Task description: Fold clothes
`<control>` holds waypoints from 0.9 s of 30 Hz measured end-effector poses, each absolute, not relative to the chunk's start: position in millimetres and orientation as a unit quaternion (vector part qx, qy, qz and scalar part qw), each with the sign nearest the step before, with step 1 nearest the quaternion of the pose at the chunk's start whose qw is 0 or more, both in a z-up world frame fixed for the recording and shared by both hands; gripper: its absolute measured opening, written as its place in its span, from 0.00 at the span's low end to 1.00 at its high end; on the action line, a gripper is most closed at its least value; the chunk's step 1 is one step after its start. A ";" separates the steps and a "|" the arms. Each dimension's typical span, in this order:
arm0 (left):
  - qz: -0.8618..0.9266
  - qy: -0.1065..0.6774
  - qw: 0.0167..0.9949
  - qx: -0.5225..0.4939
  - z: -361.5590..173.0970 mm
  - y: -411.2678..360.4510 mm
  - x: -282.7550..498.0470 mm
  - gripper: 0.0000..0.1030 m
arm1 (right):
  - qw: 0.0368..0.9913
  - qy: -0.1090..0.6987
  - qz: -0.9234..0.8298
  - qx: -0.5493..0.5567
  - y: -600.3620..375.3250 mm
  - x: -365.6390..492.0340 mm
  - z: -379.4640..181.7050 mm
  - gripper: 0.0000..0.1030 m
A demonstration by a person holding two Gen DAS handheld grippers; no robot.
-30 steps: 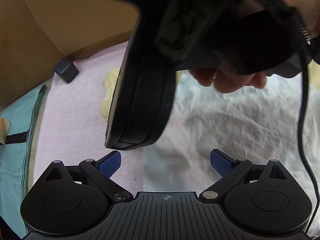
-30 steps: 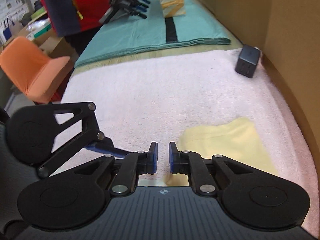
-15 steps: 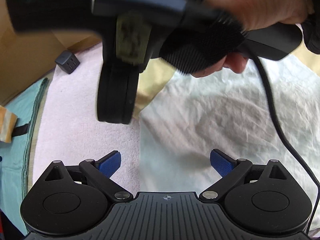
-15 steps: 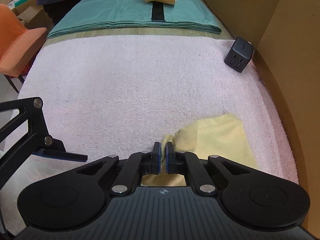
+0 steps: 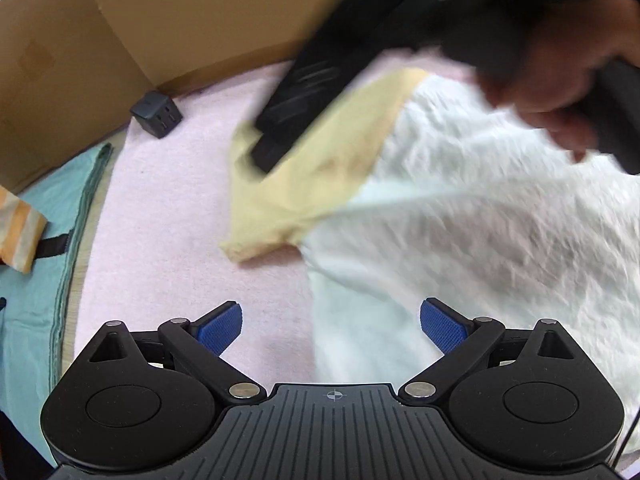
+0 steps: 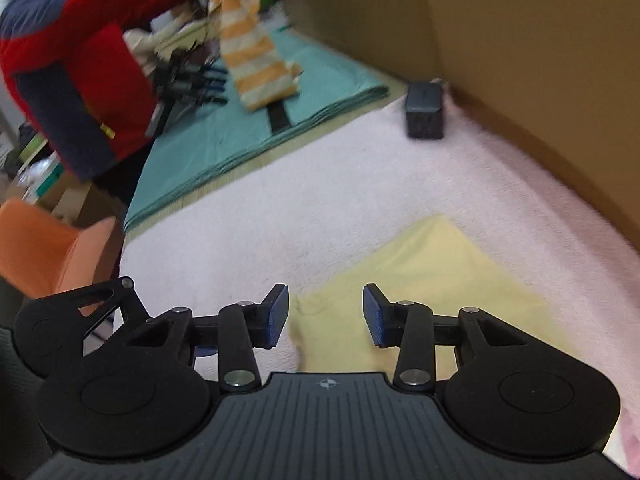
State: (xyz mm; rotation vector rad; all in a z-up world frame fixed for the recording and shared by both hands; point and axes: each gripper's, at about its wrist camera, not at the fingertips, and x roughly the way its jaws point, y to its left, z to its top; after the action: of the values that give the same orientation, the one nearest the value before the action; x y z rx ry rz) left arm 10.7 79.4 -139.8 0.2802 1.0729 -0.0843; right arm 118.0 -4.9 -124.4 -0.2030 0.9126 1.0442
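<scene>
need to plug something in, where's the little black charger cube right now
The black charger cube sits on the pink towel against the cardboard wall, upper right in the right wrist view, just beyond the teal cloth.

White garment (image 5: 480, 240) w/ pale yellow sleeve (image 5: 304, 184): lies spread, wrinkled, on pink towel-covered counter (image 5: 168, 200). Sleeve sticks out flat at garment's upper left, edge partly folded over; right-wrist view shows only the yellow part.
</scene>
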 end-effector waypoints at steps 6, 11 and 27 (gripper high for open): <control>-0.058 0.485 0.866 0.111 -127.8 84.6 57.3 0.98 | 0.834 0.442 0.317 -0.085 -85.4 128.6 -124.0 0.45; -0.079 0.487 0.865 0.093 -138.7 73.2 104.3 0.97 | 0.859 0.454 0.235 -0.017 -133.9 118.9 -132.3 0.45; -0.068 0.506 0.856 0.086 -154.9 95.1 178.7 0.93 | 0.893 0.439 0.097 0.028 -215.2 100.0 -140.0 0.46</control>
State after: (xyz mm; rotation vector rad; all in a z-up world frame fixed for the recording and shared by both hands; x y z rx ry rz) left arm 178.7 95.1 -154.9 0.1808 1.0632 -0.1437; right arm 100.0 -215.2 -140.0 0.0587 0.9111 0.2019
